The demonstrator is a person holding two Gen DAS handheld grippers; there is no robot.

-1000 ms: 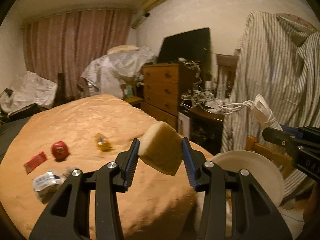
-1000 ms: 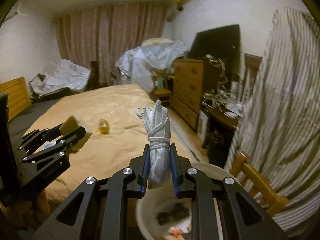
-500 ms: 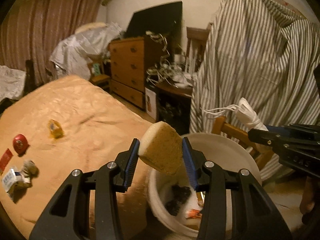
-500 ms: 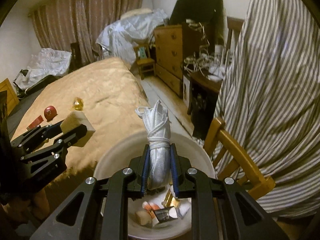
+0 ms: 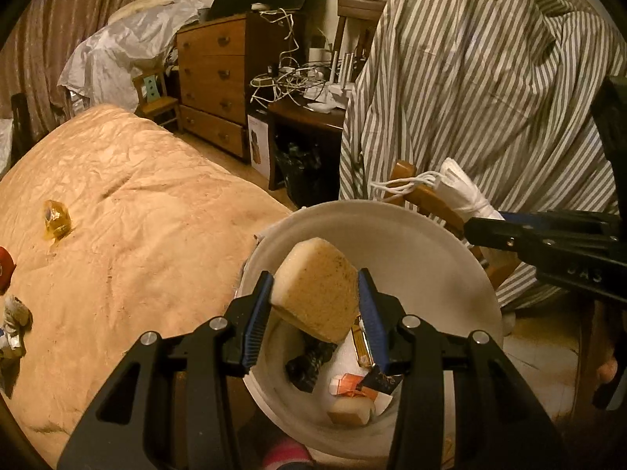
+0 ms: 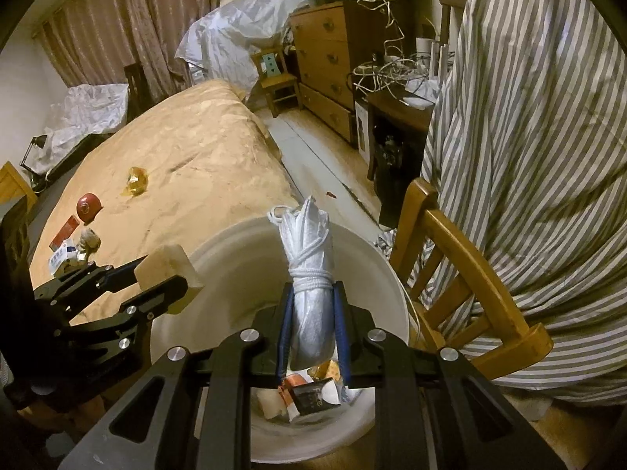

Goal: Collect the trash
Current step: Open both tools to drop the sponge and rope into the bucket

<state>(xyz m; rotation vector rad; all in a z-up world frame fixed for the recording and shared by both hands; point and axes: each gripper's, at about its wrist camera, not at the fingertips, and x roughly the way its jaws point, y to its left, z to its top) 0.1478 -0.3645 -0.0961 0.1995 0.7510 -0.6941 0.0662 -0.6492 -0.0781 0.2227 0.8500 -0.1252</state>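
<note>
Yellow sponge (image 5: 315,286) clamped between left tongs (image 5: 315,305).

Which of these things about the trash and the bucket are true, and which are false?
1. The left tongs hold a sponge. True.
2. The right tongs are empty. False: they are shut on a white bundle tied with string.
3. The white bucket is empty. False: it already has trash at the bottom.
4. A red round thing lies on the bed. True.
5. Both tongs are over the bucket. True.
</note>
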